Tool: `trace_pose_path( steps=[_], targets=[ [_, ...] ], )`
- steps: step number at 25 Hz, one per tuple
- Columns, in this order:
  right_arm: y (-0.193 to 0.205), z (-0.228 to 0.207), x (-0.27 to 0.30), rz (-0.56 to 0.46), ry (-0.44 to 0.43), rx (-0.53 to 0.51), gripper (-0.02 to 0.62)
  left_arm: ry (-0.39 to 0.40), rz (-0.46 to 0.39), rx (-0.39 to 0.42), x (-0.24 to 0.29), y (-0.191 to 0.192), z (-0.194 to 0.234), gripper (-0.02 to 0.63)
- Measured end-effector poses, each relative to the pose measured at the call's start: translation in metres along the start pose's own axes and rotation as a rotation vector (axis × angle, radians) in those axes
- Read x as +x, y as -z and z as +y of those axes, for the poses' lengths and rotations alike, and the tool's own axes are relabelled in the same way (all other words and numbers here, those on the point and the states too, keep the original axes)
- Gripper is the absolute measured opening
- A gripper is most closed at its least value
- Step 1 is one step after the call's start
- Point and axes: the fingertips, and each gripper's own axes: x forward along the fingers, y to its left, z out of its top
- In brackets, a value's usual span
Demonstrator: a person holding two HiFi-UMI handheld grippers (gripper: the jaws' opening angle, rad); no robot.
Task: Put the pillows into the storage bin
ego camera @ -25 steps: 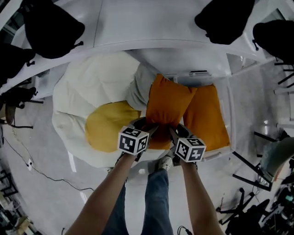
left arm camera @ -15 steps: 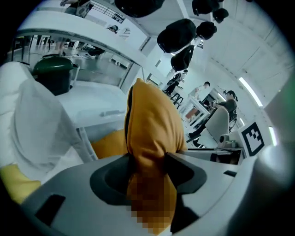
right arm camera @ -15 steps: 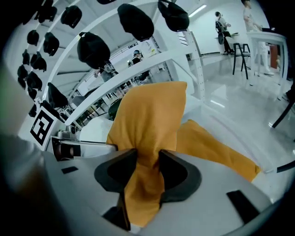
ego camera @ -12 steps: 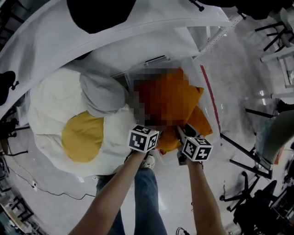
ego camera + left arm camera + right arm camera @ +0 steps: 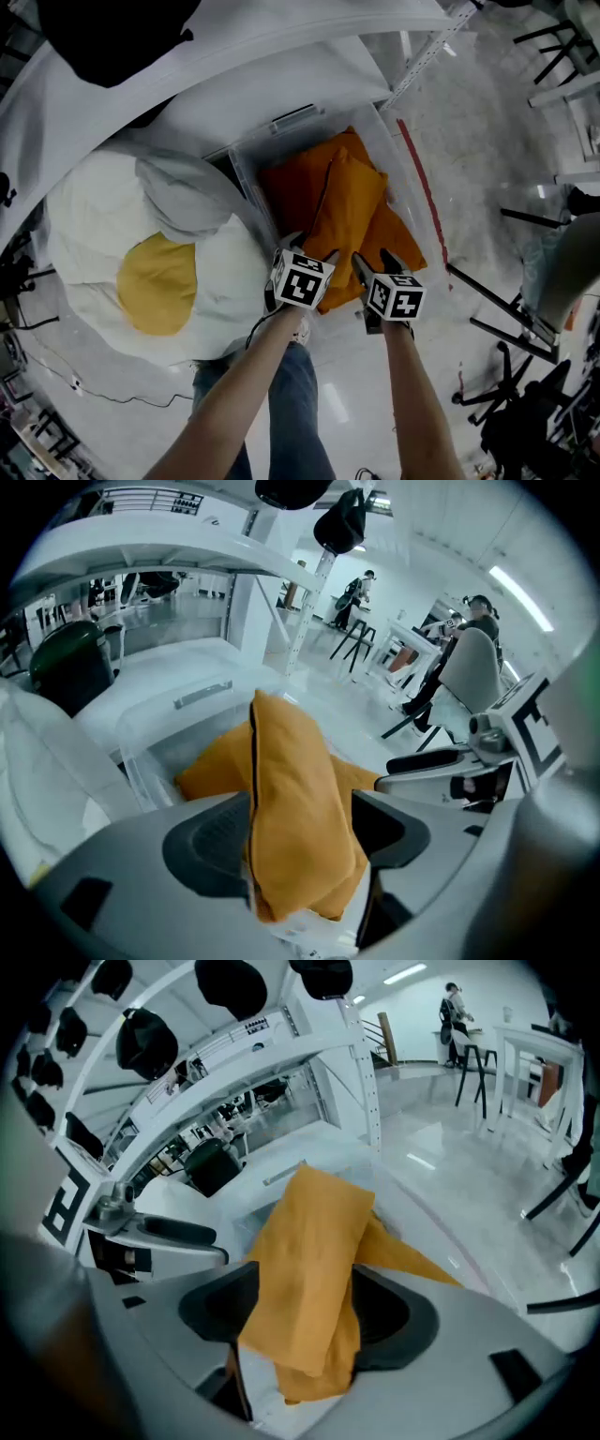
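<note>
Orange pillow (image 5: 349,220) is settling into storage bin (image 5: 298,120) atop 2nd orange pillow (image 5: 289,187), L claw (image 5: 312,249) & R claw (image 5: 375,259) just opening w/ it loose between; grey pillow (image 5: 187,192) + egg cushion (image 5: 155,281) waiting outside.

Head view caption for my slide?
Left gripper and right gripper, jaws just opening, orange pillow between them, over storage bin.

We see only edges of the lower pillow (image 5: 401,246) beneath the upper pillow (image 5: 349,216); the bin's (image 5: 295,122) floor is hidden.
</note>
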Motion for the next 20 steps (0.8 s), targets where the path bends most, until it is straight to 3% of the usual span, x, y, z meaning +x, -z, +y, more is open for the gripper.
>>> trace_pose_path(
  steps=[1,4,12,20],
  targets=[
    [0.006,-0.002,0.002,0.009,-0.003,0.028,0.303,-0.005,0.006,-0.011,0.001,0.005,0.001,0.334],
    [0.012,-0.002,-0.002,-0.01,-0.01,0.081,0.314,-0.017,-0.021,-0.053,-0.006,0.013,0.009,0.336],
    [0.01,0.025,-0.019,-0.059,-0.005,0.074,0.315,-0.032,-0.129,-0.059,-0.046,0.002,0.025,0.336],
    [-0.047,0.116,-0.076,-0.242,-0.052,0.017,0.314,-0.051,-0.322,-0.052,-0.164,-0.032,0.044,0.336]
  ],
)
